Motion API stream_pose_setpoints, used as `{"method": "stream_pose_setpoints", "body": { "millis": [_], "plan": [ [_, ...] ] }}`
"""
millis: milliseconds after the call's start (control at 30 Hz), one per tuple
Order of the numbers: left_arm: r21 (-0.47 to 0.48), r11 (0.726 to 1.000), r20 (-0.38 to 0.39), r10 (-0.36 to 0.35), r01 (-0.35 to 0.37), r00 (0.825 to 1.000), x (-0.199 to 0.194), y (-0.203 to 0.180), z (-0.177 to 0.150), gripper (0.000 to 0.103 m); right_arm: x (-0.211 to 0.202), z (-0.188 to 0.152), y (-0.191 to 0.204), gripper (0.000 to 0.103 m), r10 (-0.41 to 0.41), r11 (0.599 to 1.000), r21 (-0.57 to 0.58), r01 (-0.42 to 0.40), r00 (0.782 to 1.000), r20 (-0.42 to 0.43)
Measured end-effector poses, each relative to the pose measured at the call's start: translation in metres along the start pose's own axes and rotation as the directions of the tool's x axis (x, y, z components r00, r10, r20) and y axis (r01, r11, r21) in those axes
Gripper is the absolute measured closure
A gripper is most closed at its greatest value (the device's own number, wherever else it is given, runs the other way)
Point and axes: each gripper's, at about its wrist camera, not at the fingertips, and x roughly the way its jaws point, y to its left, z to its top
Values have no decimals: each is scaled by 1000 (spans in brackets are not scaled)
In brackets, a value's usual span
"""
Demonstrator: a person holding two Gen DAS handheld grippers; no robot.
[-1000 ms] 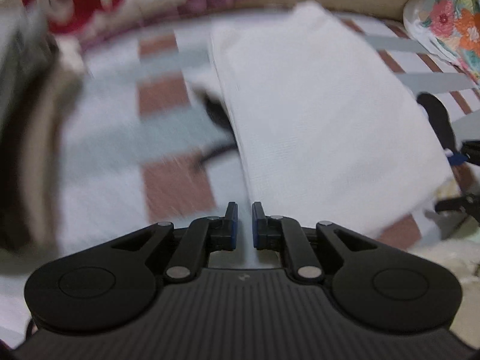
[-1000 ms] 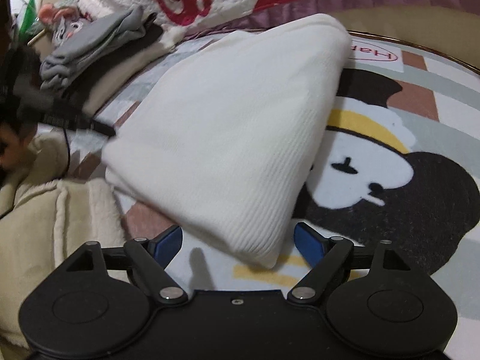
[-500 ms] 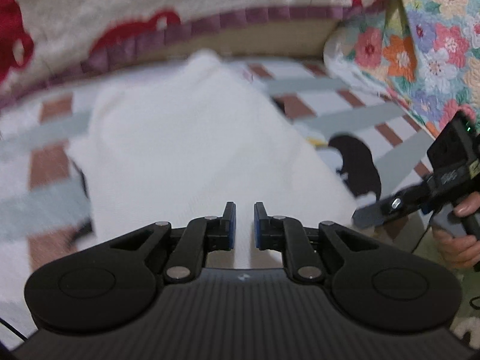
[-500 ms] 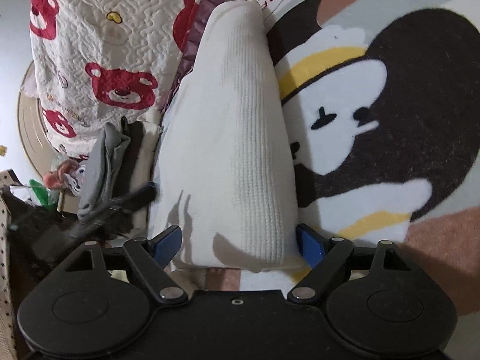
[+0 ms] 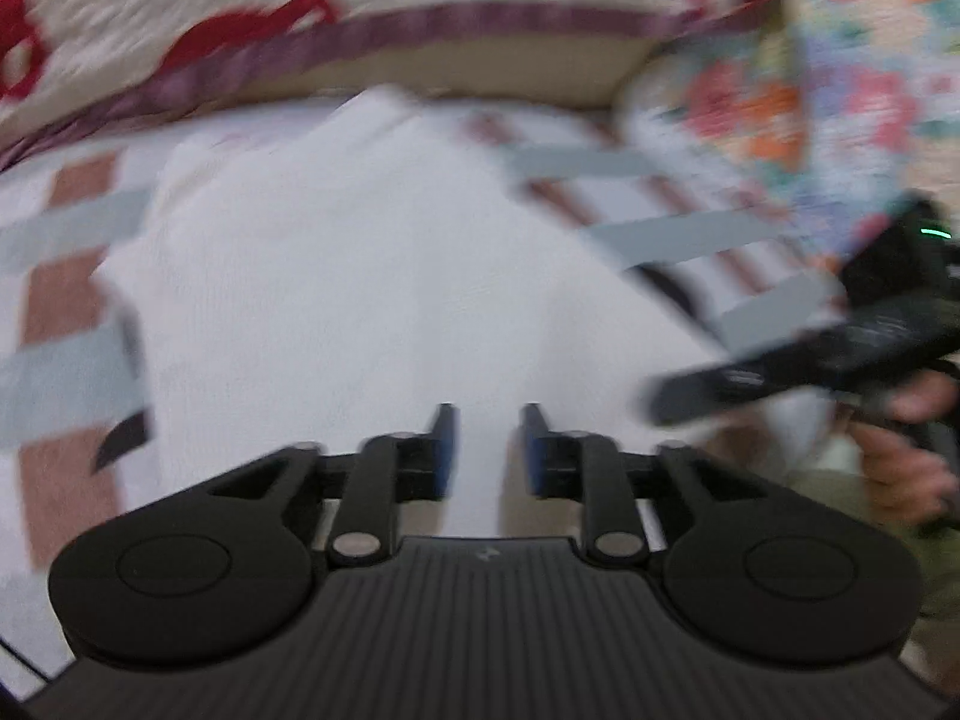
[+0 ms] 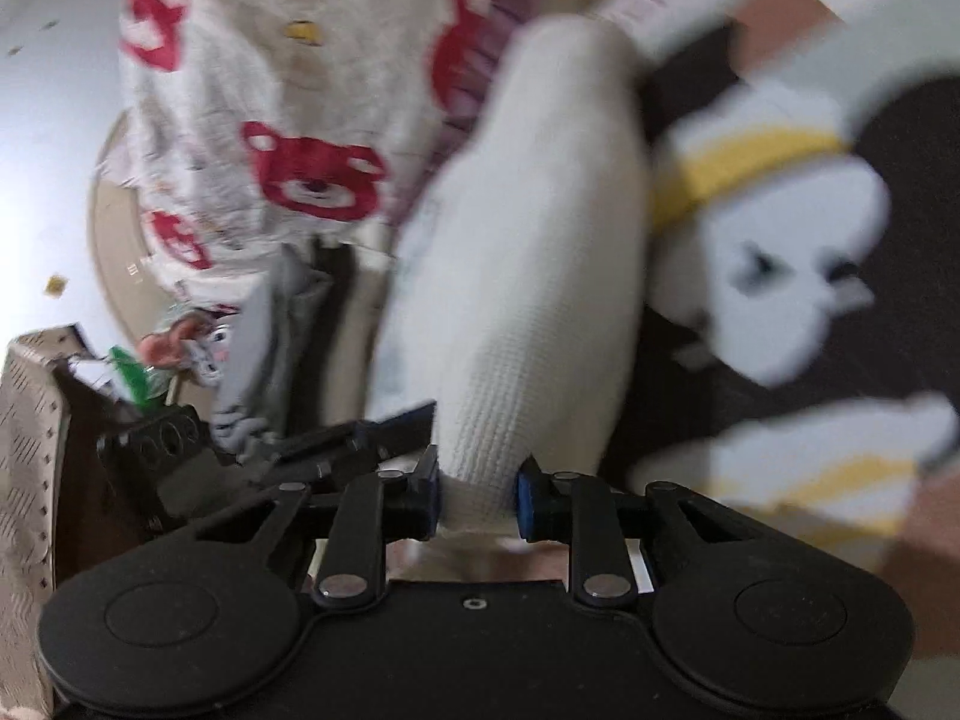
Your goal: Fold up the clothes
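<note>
Lengthwise, the folded white waffle-knit garment (image 6: 540,276) ran straight away from the right gripper (image 6: 478,495) across the cartoon-print rug (image 6: 798,276) toward the quilted bear-print bedspread (image 6: 312,174). Its near corner sat bunched between the blue pads, whose jaws were closing on the cloth. Opposite, the left gripper (image 5: 485,450) hovered over the same garment (image 5: 372,276), its jaws opening with only a narrow gap, gripping nothing.

Black left gripper (image 5: 483,441), right gripper (image 6: 478,483); blue-padded fingers (image 6: 527,498); silver pivot screws.
</note>
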Motion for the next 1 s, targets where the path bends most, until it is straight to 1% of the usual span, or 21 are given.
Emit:
{"method": "stream_pose_setpoints", "body": {
  "millis": [33,67,100,133,200,267,333,400,467,500,600,633,667,700,733,800,833,933,967,1000],
  "plan": [
    [12,998,23,-54,54,998,-7,-3,2,65,0,4,8,76,9,1000,-20,-9,1000,2],
    [44,998,37,-49,48,998,-12,-8,5,63,0,8,14,76,19,999,-31,-19,1000,4],
    [75,996,50,-47,43,998,-17,-13,7,56,0,11,18,76,35,999,-29,-35,999,11],
    [107,993,57,-64,57,996,-20,-16,7,52,-1,15,22,76,51,998,-26,-51,999,19],
    [153,985,58,-86,76,995,-22,-22,6,49,0,21,24,77,74,997,-7,-74,997,23],
    [183,979,47,-96,85,994,-20,-28,3,46,1,23,24,77,72,997,-1,-72,997,24],
    [211,976,42,-71,61,997,-12,-35,-1,45,2,24,24,77,79,997,14,-80,997,24],
    [240,970,47,-43,31,998,-3,-44,-5,45,3,26,24,77,110,993,46,-112,993,37],
    [267,964,53,-15,0,998,6,-53,-8,42,5,27,25,77,129,989,63,-131,991,41],
    [264,964,71,8,-26,997,9,-55,-8,40,4,28,25,77,130,989,60,-132,991,41],
    [242,965,123,71,-99,990,17,-59,-5,39,2,30,28,77,147,987,55,-150,988,45],
    [229,966,142,90,-121,986,18,-59,-4,41,1,30,28,77,155,986,54,-158,987,48],
    [224,964,153,112,-145,982,19,-60,-2,48,0,31,28,77,175,982,61,-178,983,53],
    [230,957,151,144,-177,978,21,-61,-1,83,0,32,27,77,192,978,70,-197,979,60],
    [238,946,140,193,-222,971,23,-60,2,89,-1,32,26,77,200,976,77,-204,978,62],
    [227,951,131,186,-212,974,20,-56,4,89,-3,33,25,77,185,980,69,-188,982,42],
    [211,956,141,178,-205,974,17,-54,4,90,-5,34,26,76,179,982,58,-180,984,23],
    [178,954,150,215,-241,965,17,-50,4,90,-15,46,28,70,185,982,36,-184,983,-9],
    [162,955,149,226,-249,963,17,-48,4,90,-17,53,28,61,168,985,37,-167,986,-15],
    [145,955,147,236,-257,961,17,-45,3,90,-19,64,25,53,116,991,69,-115,993,-7]
  ]
}}
